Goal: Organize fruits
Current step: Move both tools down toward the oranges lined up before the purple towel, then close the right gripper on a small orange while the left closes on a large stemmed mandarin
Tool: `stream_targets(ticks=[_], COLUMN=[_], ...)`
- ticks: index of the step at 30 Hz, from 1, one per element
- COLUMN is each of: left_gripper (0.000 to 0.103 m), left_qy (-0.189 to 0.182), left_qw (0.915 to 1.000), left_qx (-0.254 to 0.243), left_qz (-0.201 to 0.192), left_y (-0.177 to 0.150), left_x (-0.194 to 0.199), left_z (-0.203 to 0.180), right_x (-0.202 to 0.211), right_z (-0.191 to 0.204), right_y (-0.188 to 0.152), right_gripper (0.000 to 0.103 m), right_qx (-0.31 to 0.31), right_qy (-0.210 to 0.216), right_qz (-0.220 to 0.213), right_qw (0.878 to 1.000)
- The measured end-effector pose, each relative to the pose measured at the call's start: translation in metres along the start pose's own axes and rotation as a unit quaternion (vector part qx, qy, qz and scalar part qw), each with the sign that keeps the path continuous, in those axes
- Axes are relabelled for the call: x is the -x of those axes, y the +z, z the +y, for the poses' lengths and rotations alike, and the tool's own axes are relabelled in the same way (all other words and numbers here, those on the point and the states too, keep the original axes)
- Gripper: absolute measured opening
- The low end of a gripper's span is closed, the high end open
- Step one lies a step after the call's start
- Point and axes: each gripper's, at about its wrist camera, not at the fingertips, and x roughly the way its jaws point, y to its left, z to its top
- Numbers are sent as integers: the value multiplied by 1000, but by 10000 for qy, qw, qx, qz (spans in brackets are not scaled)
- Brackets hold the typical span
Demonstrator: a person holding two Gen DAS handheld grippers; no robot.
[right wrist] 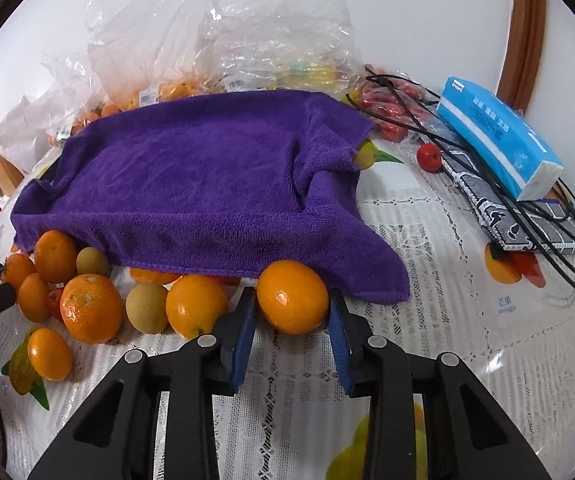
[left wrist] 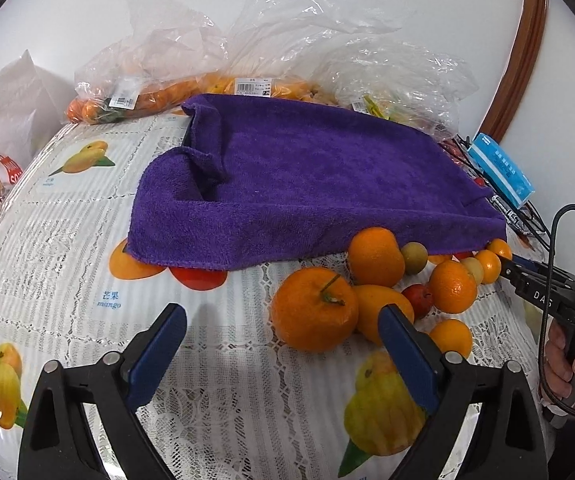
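On the left wrist view, the left gripper (left wrist: 283, 320) pointed down at a table covered with a lace-patterned cloth (left wrist: 67, 248) printed with fruit pictures. Its blue-padded fingers (left wrist: 159, 356) were spread wide, with nothing between them. Just ahead of its right finger sat a large orange (left wrist: 313, 308) with a green stem, bright and slightly dimpled. Beyond it lay a loose cluster of fruit (left wrist: 419, 276): more oranges, small round kumquats, two dull greenish-tan fruits and one small red fruit, all touching or nearly so. Straight ahead of the gripper a purple towel (left wrist: 307, 188) was draped over something boxy. Behind the towel were clear plastic bags (left wrist: 191, 64) holding more oranges. Far to the right, the right gripper (left wrist: 507, 262) reached toward the fruit near the towel's edge, with a hand (left wrist: 571, 364) on its handle.

From the right wrist view, the right gripper (right wrist: 292, 312) had a smooth, glossy orange (right wrist: 292, 297) between its blue pads (right wrist: 243, 332), which were pressed against its two sides. That orange sat at the towel's (right wrist: 207, 184) front hem. To the gripper's left lay the rest of the fruit (right wrist: 95, 300), including a rough-skinned orange (right wrist: 91, 308) and a tan fruit (right wrist: 146, 308). Ahead and to the right were a blue tissue pack (right wrist: 499, 136), black cables (right wrist: 547, 236) and a small red fruit (right wrist: 429, 157).
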Motion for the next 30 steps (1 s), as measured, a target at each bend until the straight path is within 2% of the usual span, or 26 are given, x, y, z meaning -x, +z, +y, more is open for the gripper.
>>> stream_targets(ticks=[4,8,10,12,24,30], left_gripper=[91,80,77,69,69,67], left_qy=[23,124,17,-62,-4,80], left_qw=[9999,9997,9999,9999,9999,9991], left_qx=[-91,-159,-122,-92,-163,-353], left_qz=[-76,-106,-44,-16,7,207], left_y=[0,-1,-2,-2,1,2], left_x=[0,2,1,0,-2,-12], left_z=[-4,-4,-2,-2,-2,-10], right_x=[0,1,1,1,2,2], right_z=[0,3,2,2,1,1], right_y=[-1,-3,-3,-3,-4,-4], right_gripper=[35,35,35,35,35,35], right_qx=[-18,53,36,19,-36,-23], right_qy=[-9,-15,1,16,89,78], right_qz=[16,28,29,27,5,5], right_qw=[10000,10000,10000,10000,10000,10000])
